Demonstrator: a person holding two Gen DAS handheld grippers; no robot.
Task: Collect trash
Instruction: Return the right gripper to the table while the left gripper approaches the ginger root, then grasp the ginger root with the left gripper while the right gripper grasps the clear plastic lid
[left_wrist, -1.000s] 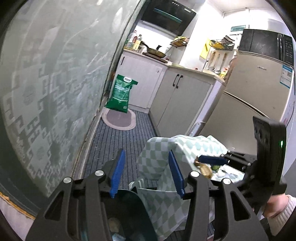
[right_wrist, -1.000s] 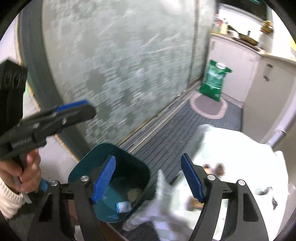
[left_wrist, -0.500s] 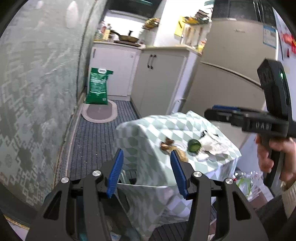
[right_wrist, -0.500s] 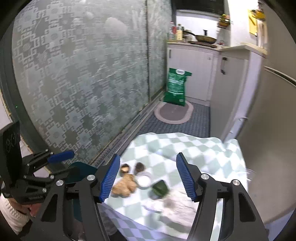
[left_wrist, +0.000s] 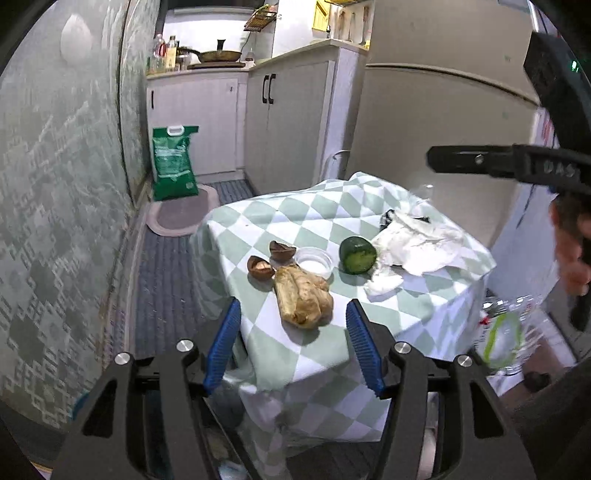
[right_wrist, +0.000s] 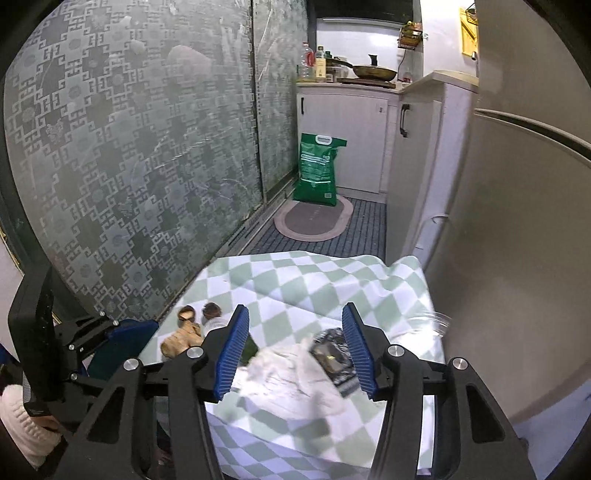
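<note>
Where both cameras looked down at a teal bin on the floor a second ago, they now face the small table (left_wrist: 325, 354), so the hands have swung up from the bin toward the next load. That reads as one drop finished and a fresh pick about to start.

Left gripper (left_wrist: 293, 341) hangs with its blue pads wide apart and nothing between them, lined up just short of the brown peel (left_wrist: 303, 299) near the table's front edge. Right gripper (right_wrist: 295, 345) is likewise spread and empty, hovering over the crumpled tissue (right_wrist: 295, 373) and a dark wrapper (right_wrist: 332, 354) beside it.

Trash left on the checked cloth, seen from the left camera: two brown shell halves (left_wrist: 273, 258) just behind the peel, a small white cup (left_wrist: 314, 260) touching it, a green rind (left_wrist: 357, 254) next along, then the tissue heap (left_wrist: 417, 243) toward the far right corner. The bin has slipped out of clear view in both pictures; only a dark shape below the table edge hints at it.

Each hand seems to have its own target, peel for the left and tissue for the right. Soft tissue may trail or tear loose if pinched at an edge, and the peel lies close to the cup, which a careless pad could knock.
</note>
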